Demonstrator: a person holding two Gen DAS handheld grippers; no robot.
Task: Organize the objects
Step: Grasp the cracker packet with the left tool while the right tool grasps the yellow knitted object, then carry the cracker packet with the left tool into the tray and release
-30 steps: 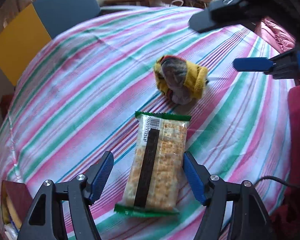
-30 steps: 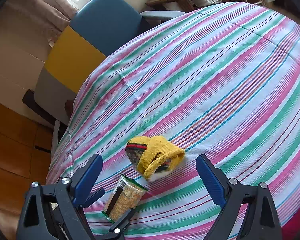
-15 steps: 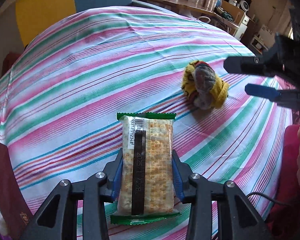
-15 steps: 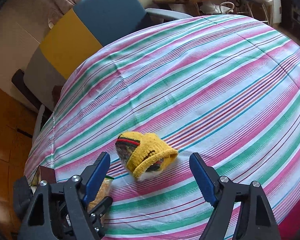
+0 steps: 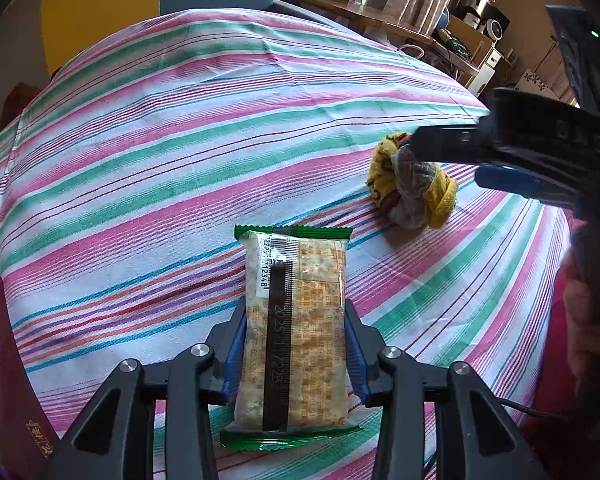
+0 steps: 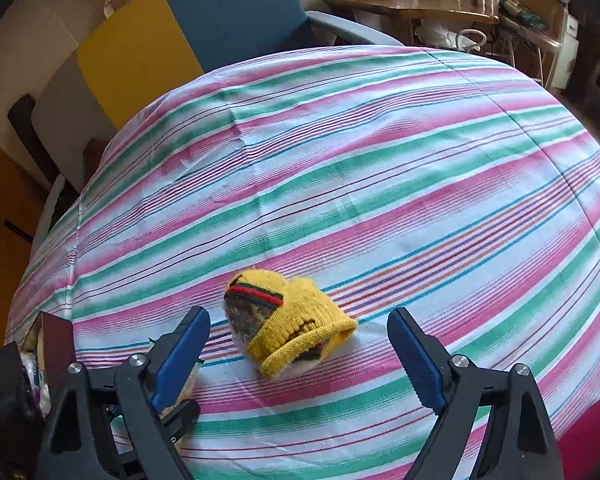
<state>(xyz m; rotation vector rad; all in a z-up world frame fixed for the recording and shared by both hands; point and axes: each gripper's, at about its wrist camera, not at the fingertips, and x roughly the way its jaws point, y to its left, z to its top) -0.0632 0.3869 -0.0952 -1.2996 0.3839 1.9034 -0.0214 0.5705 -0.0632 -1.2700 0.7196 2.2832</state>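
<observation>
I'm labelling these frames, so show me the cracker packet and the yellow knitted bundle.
cracker packet (image 5: pixel 296 332), left wrist view, middle of the clear wrapper.
yellow knitted bundle (image 6: pixel 296 320), right wrist view, on its yellow knit side.

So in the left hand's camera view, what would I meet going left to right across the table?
Dark red box → cracker packet, pinched in the left gripper → yellow knitted hat → right gripper, jaws opening, nothing between them.
</observation>
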